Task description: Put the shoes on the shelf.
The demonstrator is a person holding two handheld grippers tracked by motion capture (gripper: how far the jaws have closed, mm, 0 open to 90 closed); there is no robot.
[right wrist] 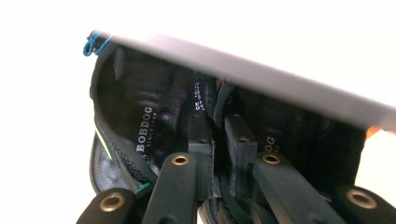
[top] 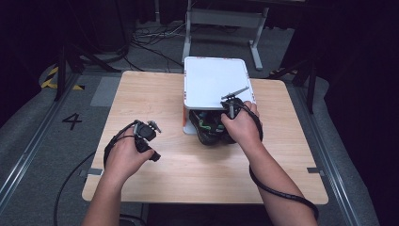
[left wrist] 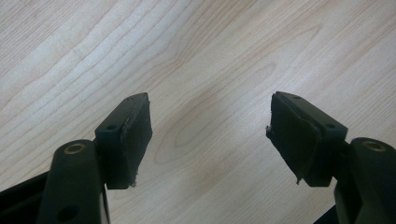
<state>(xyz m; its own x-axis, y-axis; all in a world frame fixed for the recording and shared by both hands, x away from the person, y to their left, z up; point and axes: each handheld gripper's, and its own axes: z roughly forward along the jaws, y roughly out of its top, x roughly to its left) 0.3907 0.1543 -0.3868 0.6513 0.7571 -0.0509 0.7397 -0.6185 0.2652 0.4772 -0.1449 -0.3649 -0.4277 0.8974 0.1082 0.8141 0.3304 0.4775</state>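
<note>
At the near edge of the white box [top: 214,82], the right claw [right wrist: 218,140] is pinched nearly shut on the inner edges of two black shoes [right wrist: 140,126] lying side by side under the lid [right wrist: 261,77], openings facing it. Well apart to the left, the left claw [left wrist: 210,140] hovers open and empty over bare tabletop [left wrist: 196,60].

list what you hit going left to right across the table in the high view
left gripper over bare table → black shoes under the white box lid's near edge → right gripper, jaws shut on the shoes
</note>
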